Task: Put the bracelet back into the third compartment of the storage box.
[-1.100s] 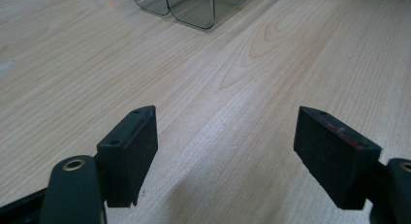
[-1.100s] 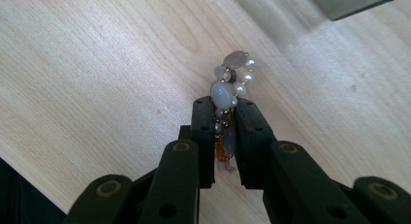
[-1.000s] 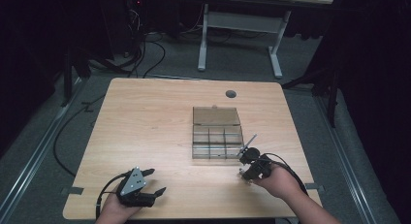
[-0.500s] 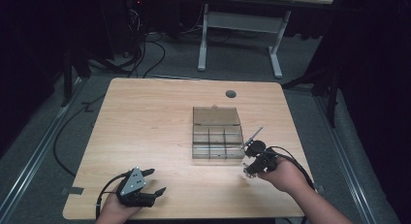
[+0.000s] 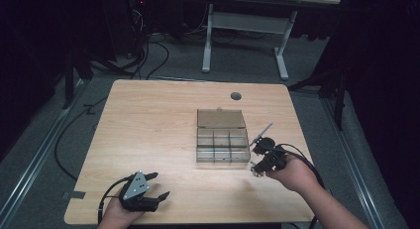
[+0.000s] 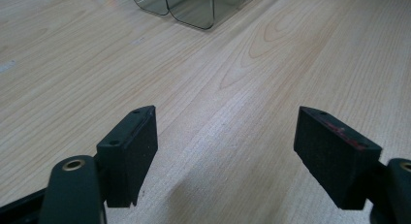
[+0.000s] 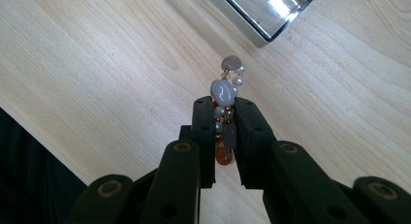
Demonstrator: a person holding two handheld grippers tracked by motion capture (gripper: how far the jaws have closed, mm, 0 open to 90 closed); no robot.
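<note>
A string of grey and white beads with orange bits (image 7: 224, 95) is pinched between the jaws of my right gripper (image 7: 223, 117), held above the wooden table (image 7: 97, 64). In the high view my right gripper (image 5: 257, 154) hovers just right of a clear compartment box (image 5: 221, 135) with its lid open. The box's corner (image 7: 264, 13) lies ahead of the beads in the right gripper view. Near the front left edge rests my left gripper (image 5: 158, 185), its jaws wide apart over bare wood (image 6: 228, 132). The box's rounded edge (image 6: 191, 6) lies far ahead of it.
A round cable hole (image 5: 236, 96) sits in the table's far side. Beyond the table stand a white desk frame (image 5: 242, 30) and floor cables (image 5: 148, 50). The table edge (image 7: 43, 136) drops into dark at the left of the right gripper view.
My right gripper has risen and shifted slightly toward the box with the beads. The left gripper has stayed where it was.
</note>
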